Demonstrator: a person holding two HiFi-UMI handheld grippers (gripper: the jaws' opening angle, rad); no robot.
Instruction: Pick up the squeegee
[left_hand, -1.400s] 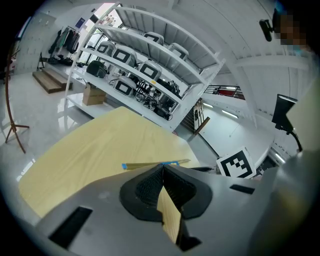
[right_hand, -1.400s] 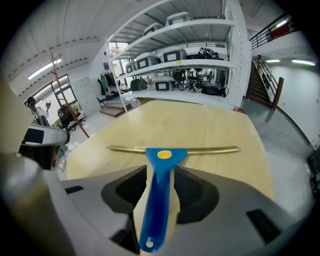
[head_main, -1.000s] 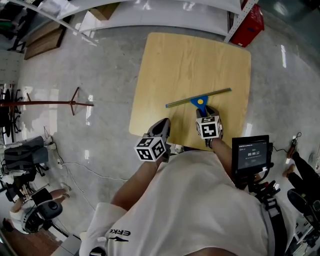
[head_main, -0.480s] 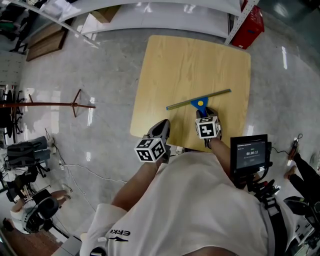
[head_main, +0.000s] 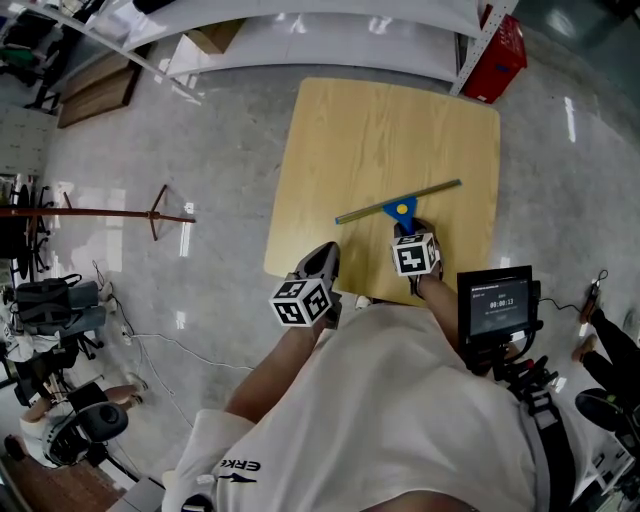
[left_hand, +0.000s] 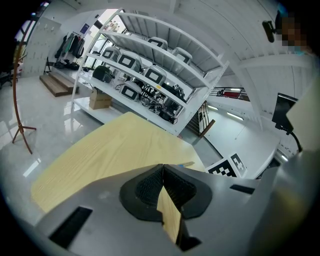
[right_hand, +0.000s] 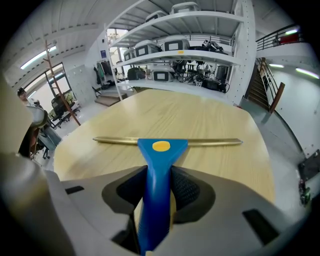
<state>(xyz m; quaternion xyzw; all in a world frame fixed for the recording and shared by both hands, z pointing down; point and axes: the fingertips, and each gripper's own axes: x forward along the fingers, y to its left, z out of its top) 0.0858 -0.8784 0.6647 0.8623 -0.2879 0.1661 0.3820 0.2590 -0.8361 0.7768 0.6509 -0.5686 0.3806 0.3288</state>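
One squeegee (head_main: 402, 208), seemingly on table (head_main: 380, 140), two grippers (head_main: 322, 260) (head_main: 406, 229)

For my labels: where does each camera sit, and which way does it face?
Head view: on the person's head, facing steeply down at table, squeegee, left gripper, right gripper; shirt and arms show.
Left gripper view: on that gripper, facing along its shut jaws toward shelves.
Right gripper view: on that gripper, facing along jaws shut on the squeegee.
Shared: both gripper views show table and shelves.
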